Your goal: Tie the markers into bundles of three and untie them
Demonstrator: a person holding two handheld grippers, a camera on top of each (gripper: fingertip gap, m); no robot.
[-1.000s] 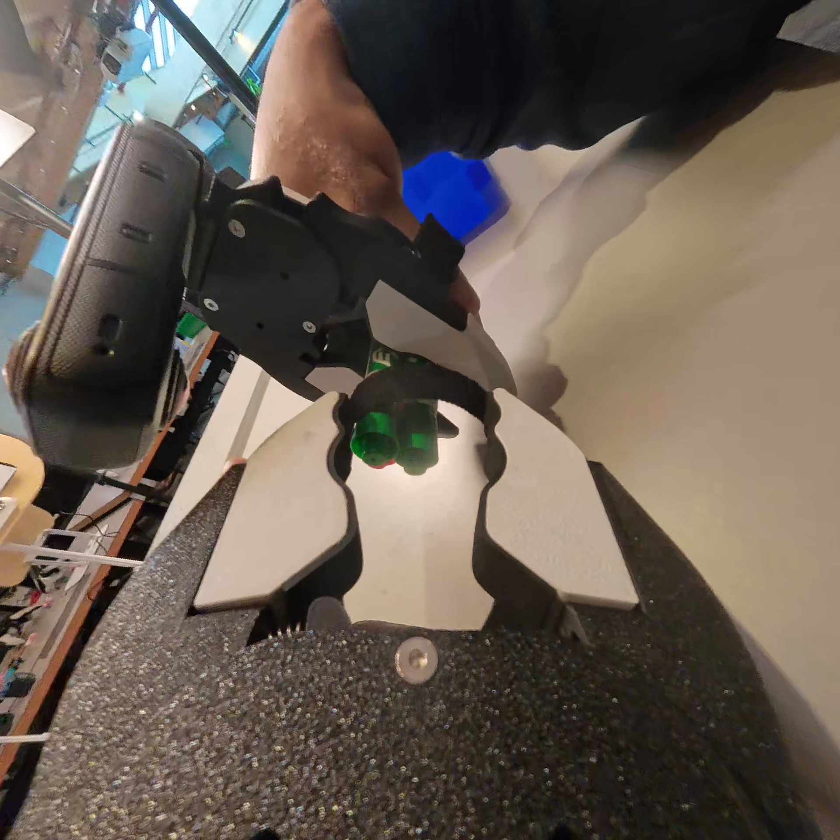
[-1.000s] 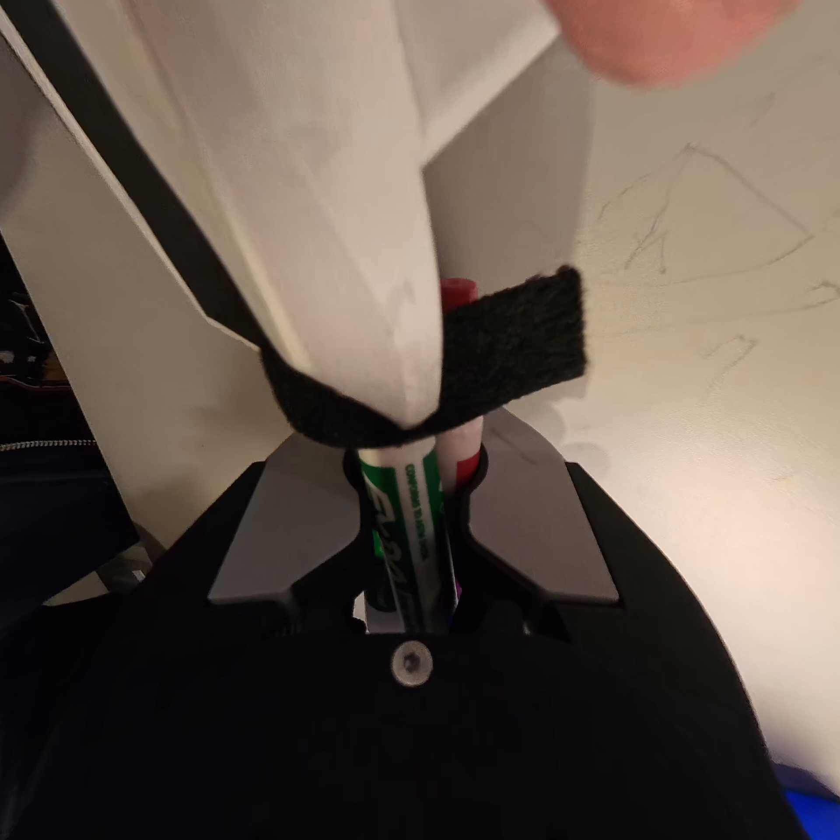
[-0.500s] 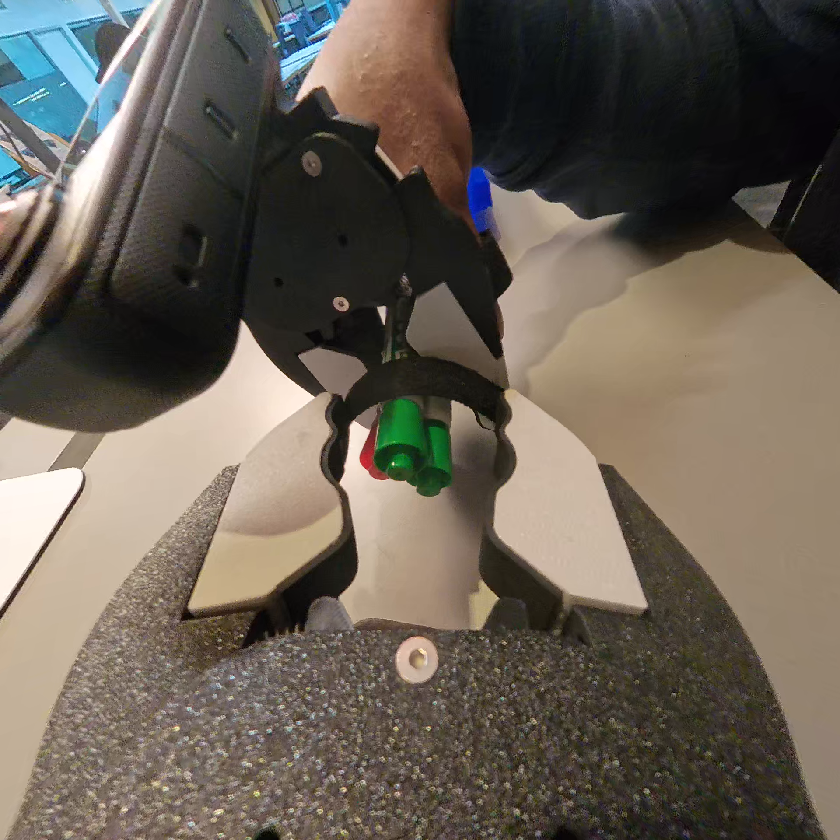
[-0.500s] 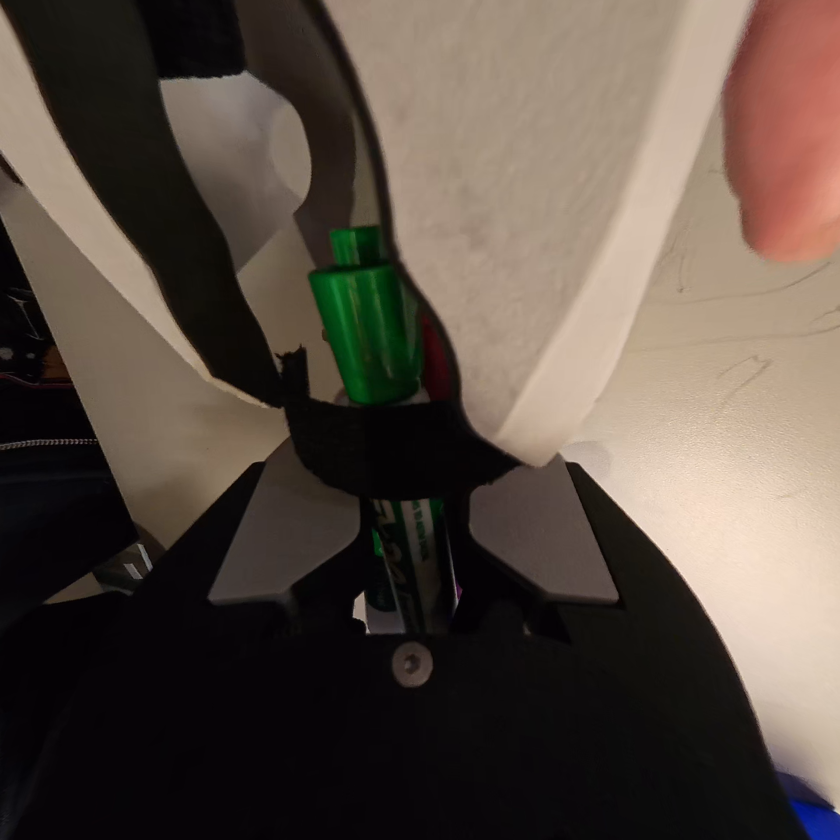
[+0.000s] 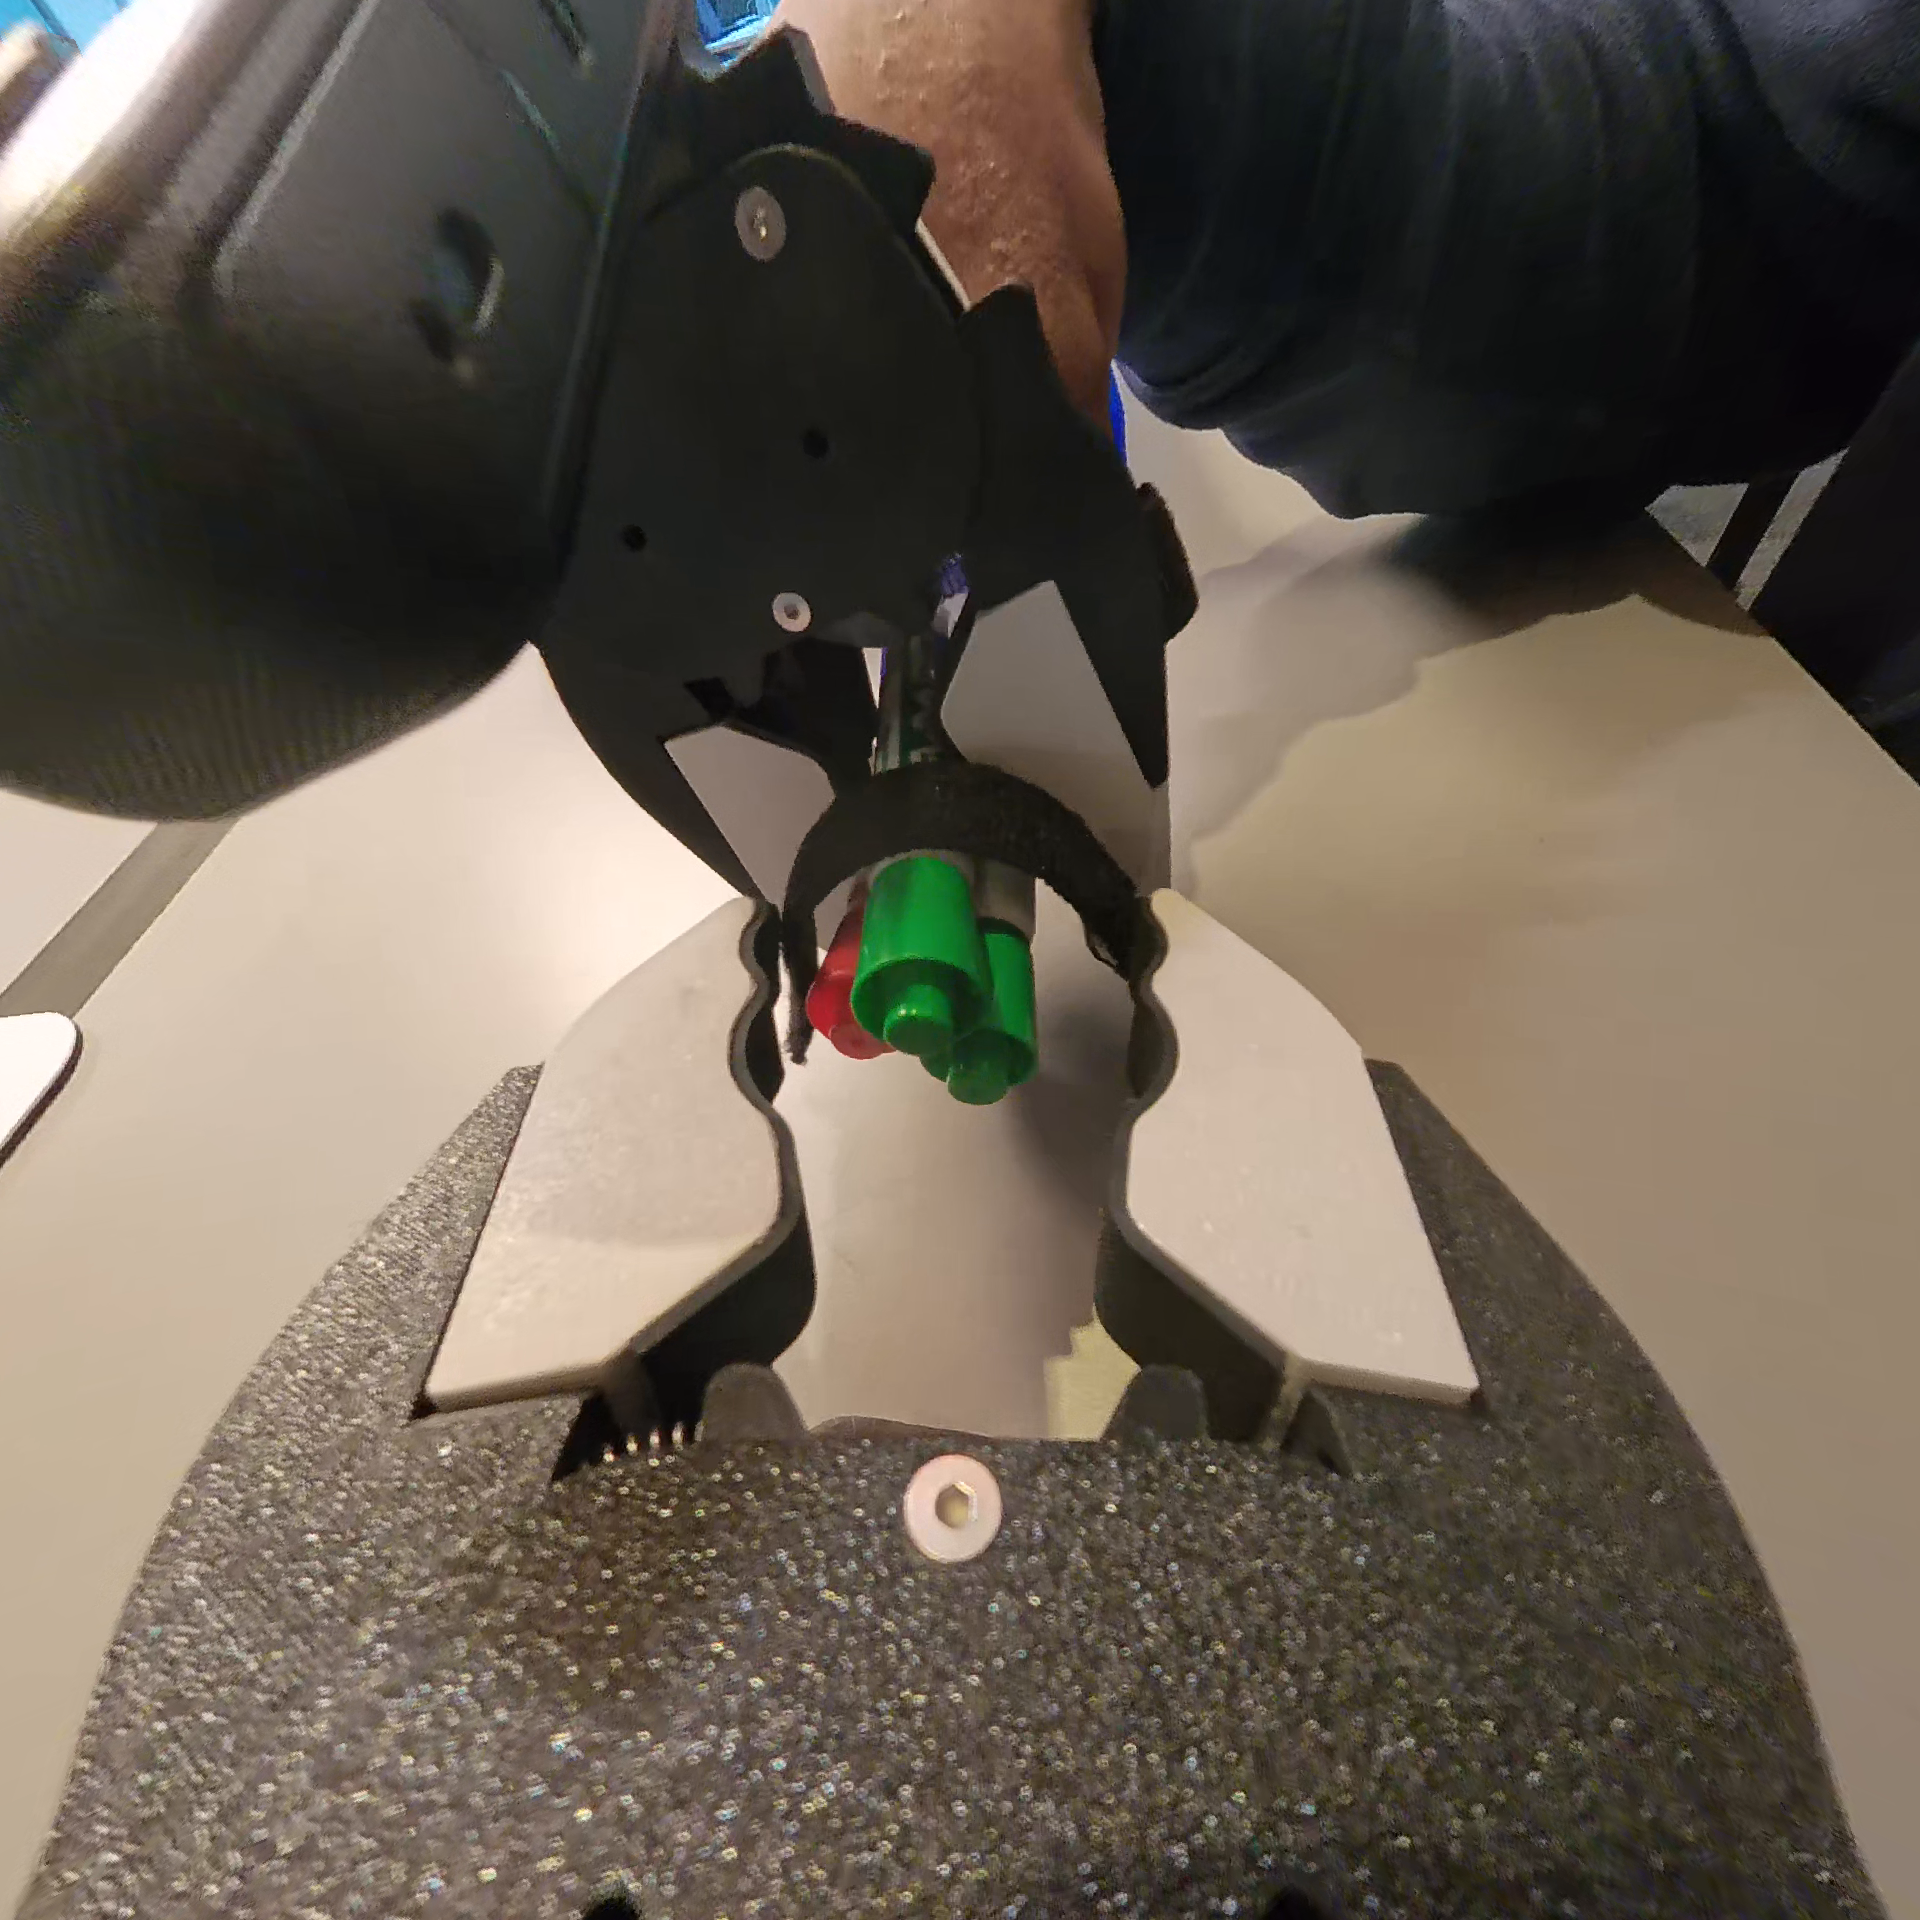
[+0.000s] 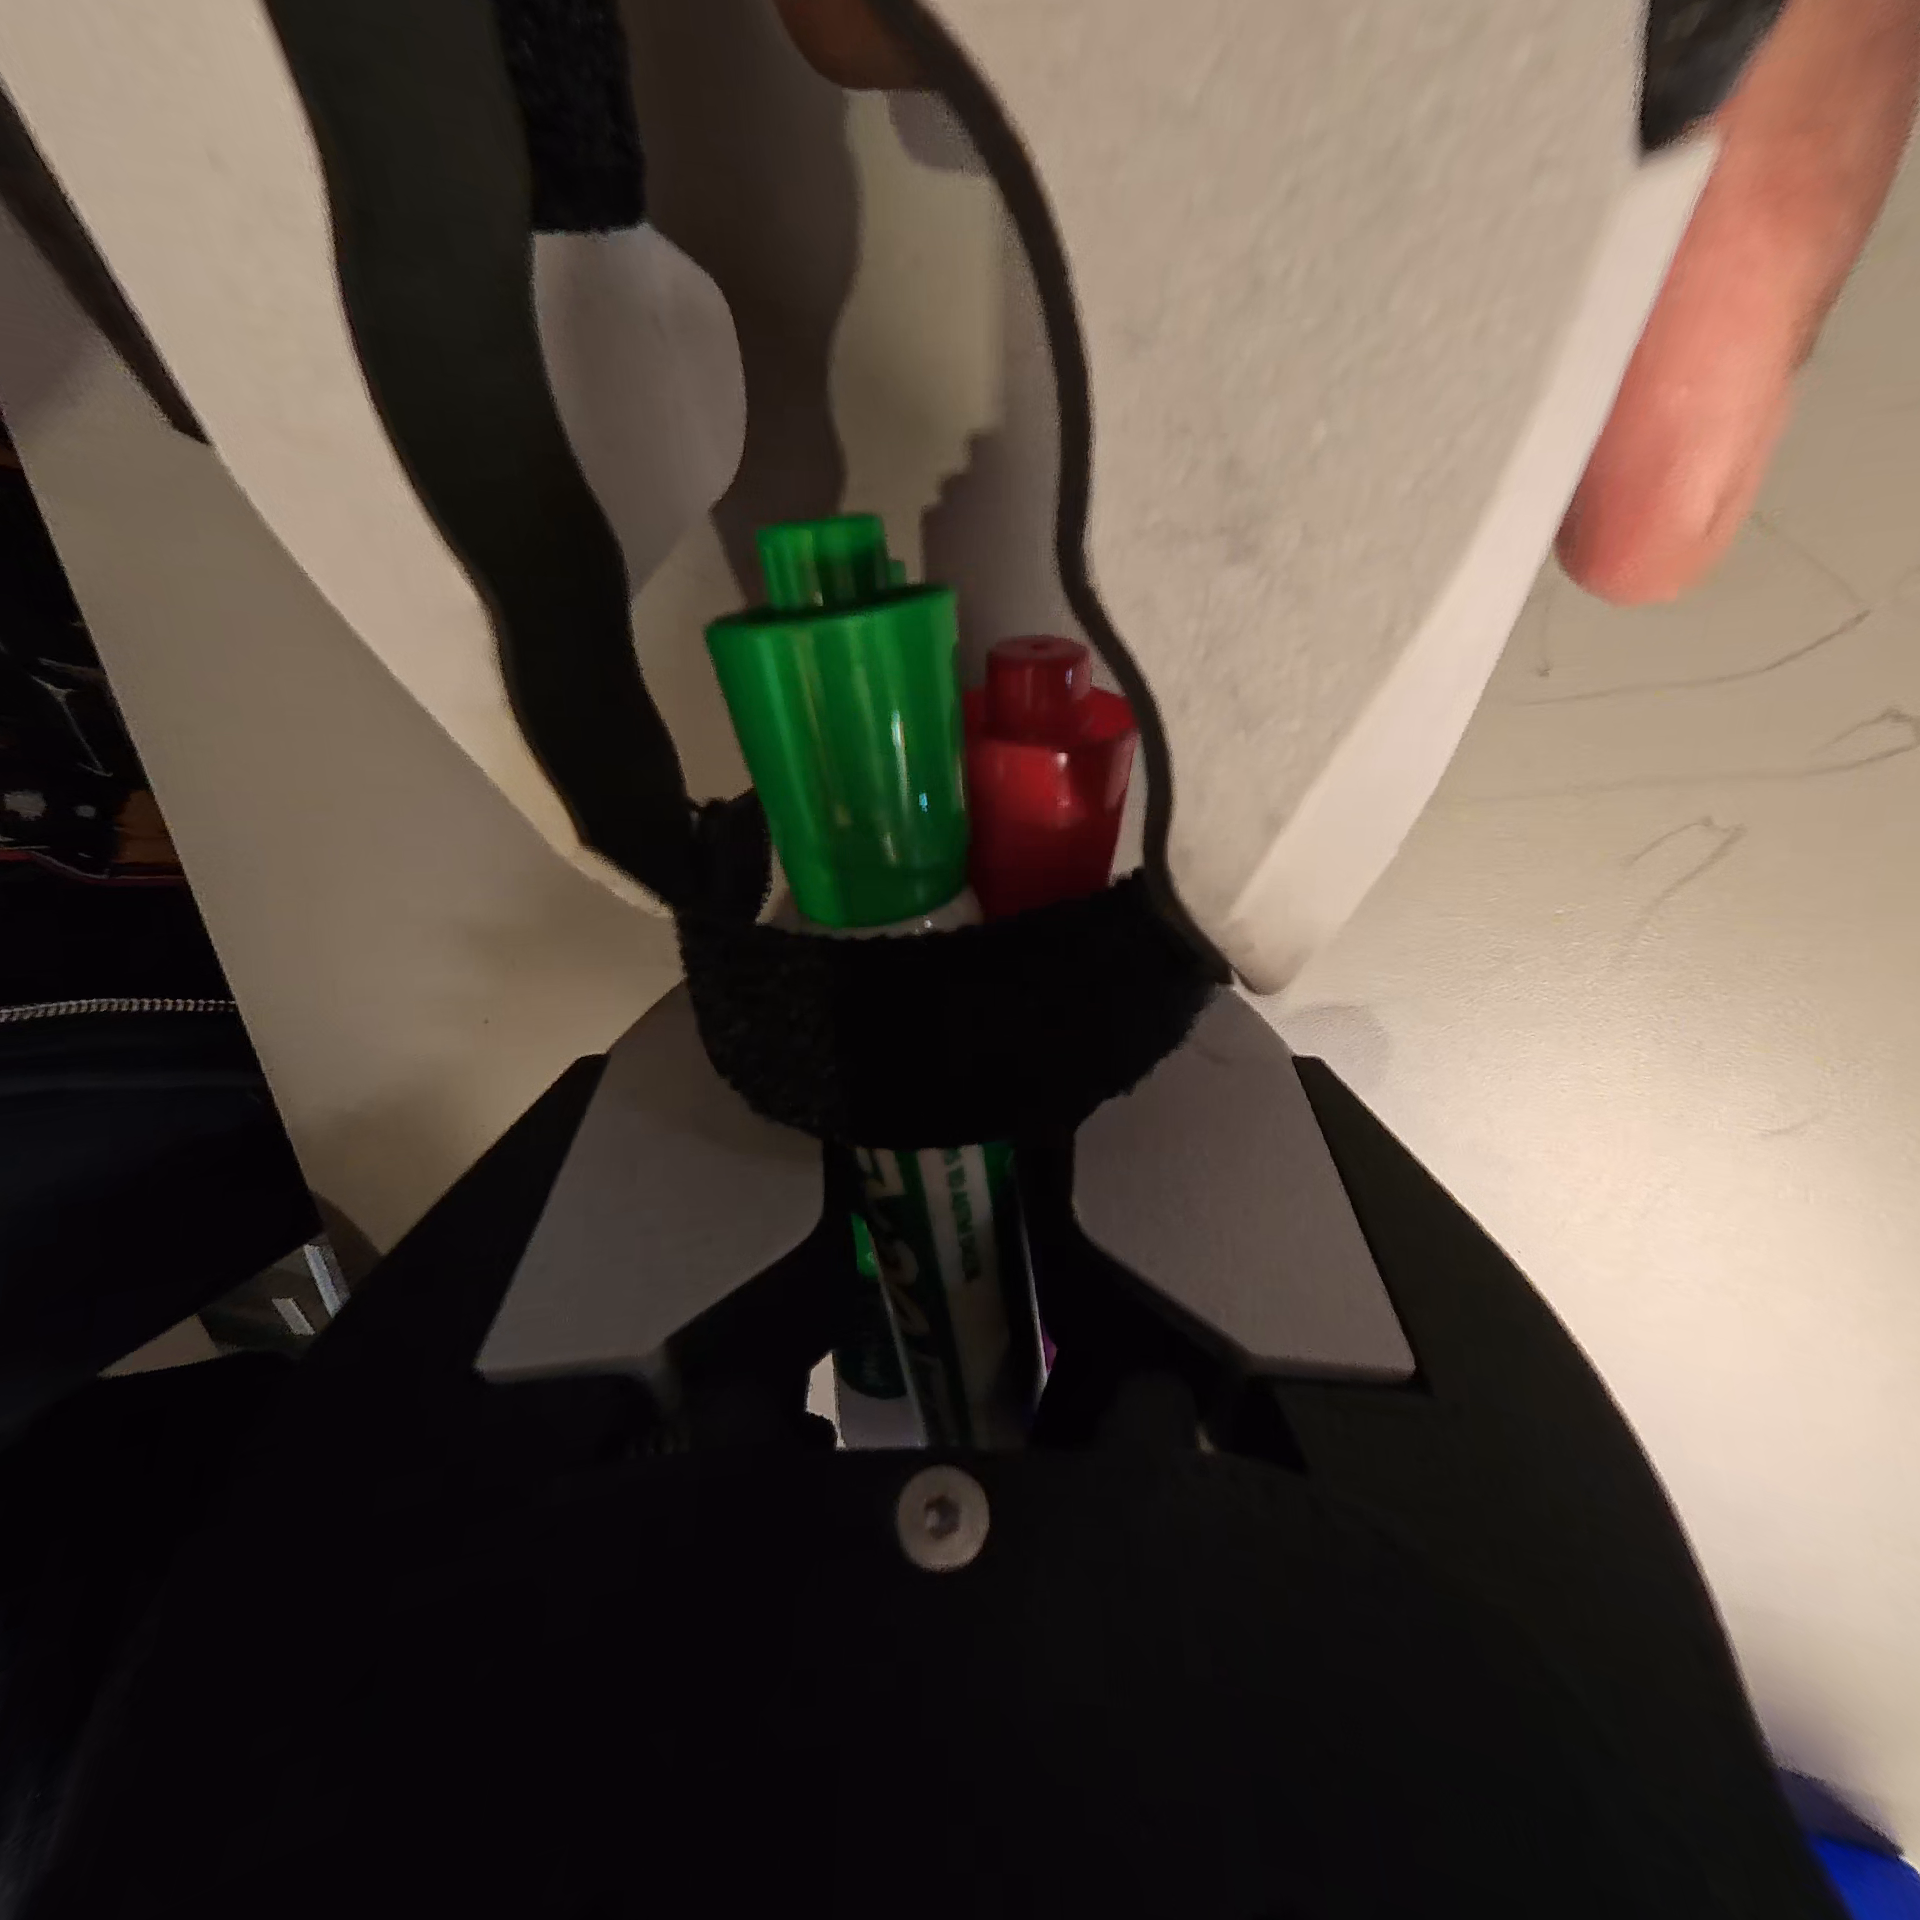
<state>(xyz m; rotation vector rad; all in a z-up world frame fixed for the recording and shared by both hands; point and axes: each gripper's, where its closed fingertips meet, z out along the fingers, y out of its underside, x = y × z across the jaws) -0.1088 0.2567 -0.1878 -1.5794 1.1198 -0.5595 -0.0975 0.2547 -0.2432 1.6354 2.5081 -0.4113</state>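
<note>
Three markers, two with green caps [image 6: 842, 748] and one with a red cap [image 6: 1039, 769], are clamped by their barrels in my right gripper [image 6: 951, 1039], which is shut on them. A black hook-and-loop strap [image 6: 935, 1029] circles the markers just past its fingertips. My left gripper [image 5: 961, 914] is open and faces the caps end-on; its fingertips [image 5: 1164, 935] touch the strap [image 5: 966, 810] on both sides. In the left wrist view the green caps [image 5: 914, 956] and red cap [image 5: 831, 992] point at the camera, with the right gripper [image 5: 935, 831] behind them.
All this is held over a white table [image 5: 1558, 935], which has faint scribbles in the right wrist view [image 6: 1610, 831]. A hand [image 5: 987, 156] in a dark sleeve [image 5: 1455, 260] holds the right gripper. A finger [image 6: 1714, 364] shows beside the left gripper. A white board [image 5: 31, 1070] lies at the far left. Spacing between my two grippers at the tips: around 6 centimetres.
The strap's loose end, sticking out a second ago, now lies wrapped around the markers. The left gripper has swung round to face the caps, fingertips at the strap.
</note>
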